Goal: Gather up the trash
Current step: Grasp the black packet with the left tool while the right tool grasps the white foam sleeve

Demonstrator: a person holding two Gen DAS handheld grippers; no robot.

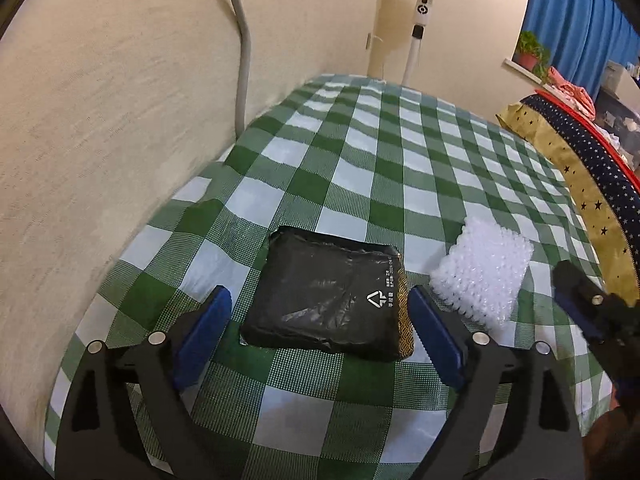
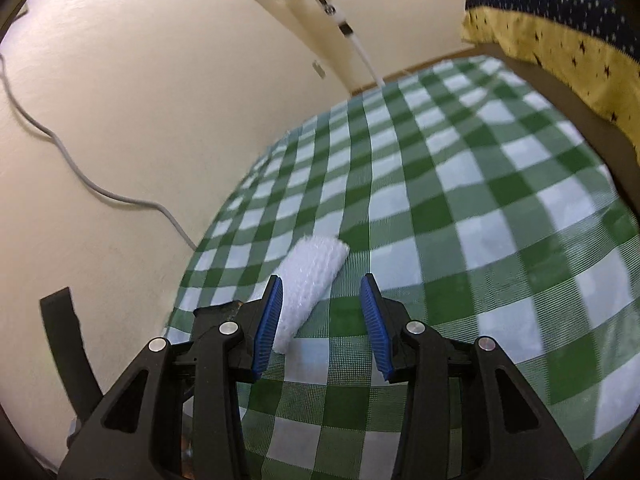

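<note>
A flat black plastic parcel with a white logo lies on the green-and-white checked tablecloth. My left gripper is open wide just above it, one blue pad on each side, and neither pad presses on it. To the parcel's right lies a white piece of bubble wrap. A finger of my right gripper shows at the right edge beside it. In the right wrist view, my right gripper is open over the cloth. The bubble wrap lies against its left pad and reaches forward between the fingers.
A cream wall with a grey cable runs along the table's left side. A white standing fan is behind the far end. A yellow and navy star-patterned cloth lies along the right edge, with a blue curtain beyond.
</note>
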